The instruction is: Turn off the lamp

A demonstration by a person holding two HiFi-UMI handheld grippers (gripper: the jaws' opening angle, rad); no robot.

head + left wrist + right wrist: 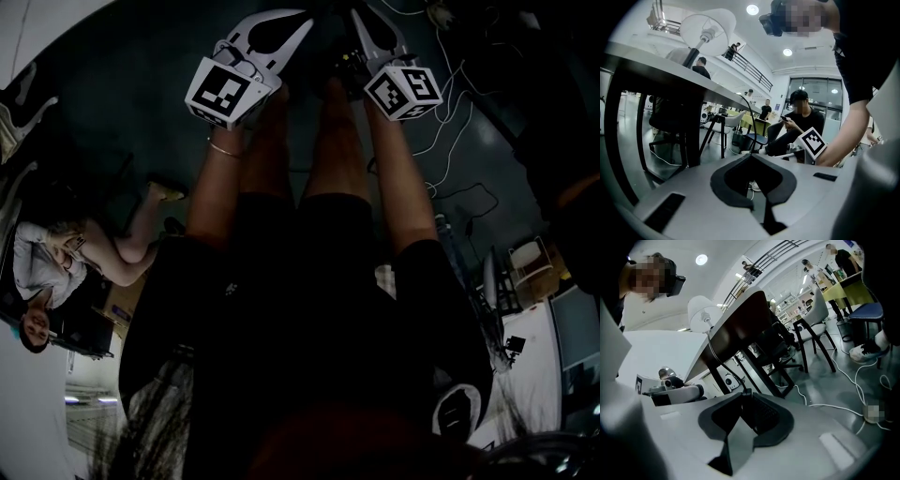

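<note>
White-shaded lamp standing up on dark flat-topped table, seen from below, above and left of both tools. Thin black cord dropping from table edge down to left tool, tips closed on it. Right tool likewise pinched on same cord. Both held out low past bare legs, over dark floor.

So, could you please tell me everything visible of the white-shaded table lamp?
The white-shaded table lamp stands on the dark tabletop, seen from below: a white drum shade, open underneath, with a pale bulb socket on a dark stem. Whether it is lit cannot be told. Its black cord drops past the table edge to the right gripper.
</note>
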